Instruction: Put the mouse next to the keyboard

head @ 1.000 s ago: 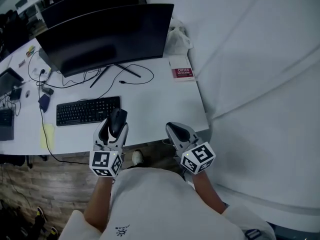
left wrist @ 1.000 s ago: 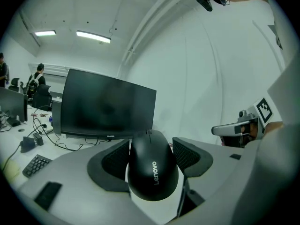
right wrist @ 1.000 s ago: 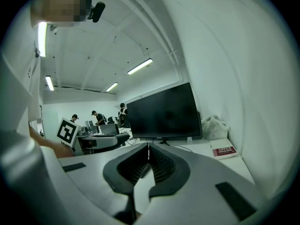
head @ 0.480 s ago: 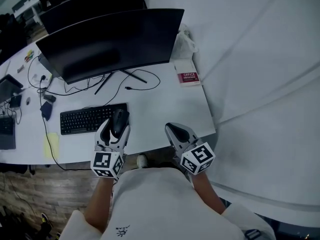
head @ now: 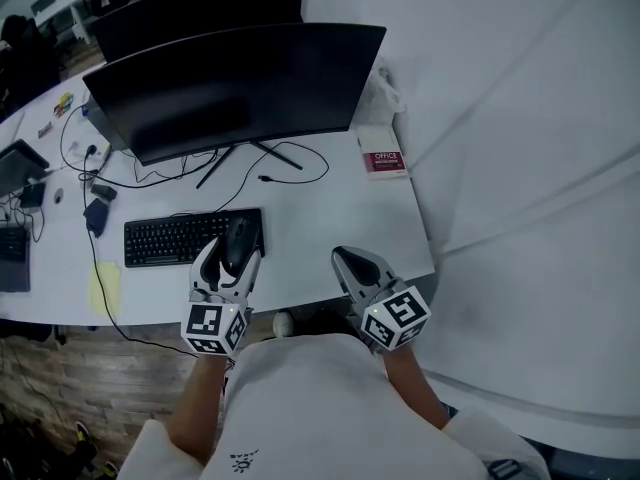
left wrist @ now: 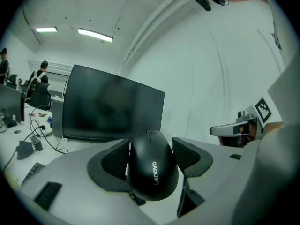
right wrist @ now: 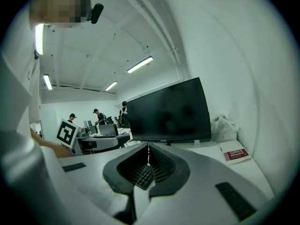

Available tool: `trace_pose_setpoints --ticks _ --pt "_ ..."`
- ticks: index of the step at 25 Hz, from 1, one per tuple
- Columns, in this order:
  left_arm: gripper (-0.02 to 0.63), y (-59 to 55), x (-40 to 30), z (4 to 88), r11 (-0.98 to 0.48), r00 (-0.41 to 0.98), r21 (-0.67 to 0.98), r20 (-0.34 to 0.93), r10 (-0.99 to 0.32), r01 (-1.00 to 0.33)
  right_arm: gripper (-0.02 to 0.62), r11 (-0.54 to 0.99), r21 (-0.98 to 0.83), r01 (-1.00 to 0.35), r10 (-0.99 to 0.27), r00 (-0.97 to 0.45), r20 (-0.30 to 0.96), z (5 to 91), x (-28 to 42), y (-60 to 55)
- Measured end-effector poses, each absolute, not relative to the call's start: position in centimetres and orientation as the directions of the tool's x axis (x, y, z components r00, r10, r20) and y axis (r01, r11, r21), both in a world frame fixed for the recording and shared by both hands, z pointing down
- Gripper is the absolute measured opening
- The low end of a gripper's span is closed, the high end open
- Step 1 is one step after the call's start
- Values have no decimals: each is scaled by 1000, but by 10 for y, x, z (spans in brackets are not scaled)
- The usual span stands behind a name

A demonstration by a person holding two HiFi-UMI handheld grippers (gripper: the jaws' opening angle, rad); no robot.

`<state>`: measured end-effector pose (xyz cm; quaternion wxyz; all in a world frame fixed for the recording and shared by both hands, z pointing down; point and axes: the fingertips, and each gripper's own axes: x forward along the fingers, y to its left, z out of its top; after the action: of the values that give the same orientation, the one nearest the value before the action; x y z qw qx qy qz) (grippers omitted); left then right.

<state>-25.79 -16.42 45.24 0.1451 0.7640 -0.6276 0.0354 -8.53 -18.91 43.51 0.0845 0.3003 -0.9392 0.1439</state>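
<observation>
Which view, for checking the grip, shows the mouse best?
Left gripper view: the mouse sits large, clamped in the left gripper. Head view shows it small, near the keyboard. Right gripper view misses it.

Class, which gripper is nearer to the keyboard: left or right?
Left. The left gripper, holding the Lenovo mouse, hovers at the keyboard's right end. The right gripper, shut and empty, is farther right, near the desk's front edge.

Left tool clamped on mouse, right tool closed
</observation>
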Motion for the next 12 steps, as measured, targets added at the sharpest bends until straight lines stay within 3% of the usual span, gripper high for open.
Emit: trace_pose_setpoints --ticks 12 --pt "295 -171 -260 447 -120 155 156 233 -960 -980 20 806 -228 -546 -502 -835 227 435 -87 -204"
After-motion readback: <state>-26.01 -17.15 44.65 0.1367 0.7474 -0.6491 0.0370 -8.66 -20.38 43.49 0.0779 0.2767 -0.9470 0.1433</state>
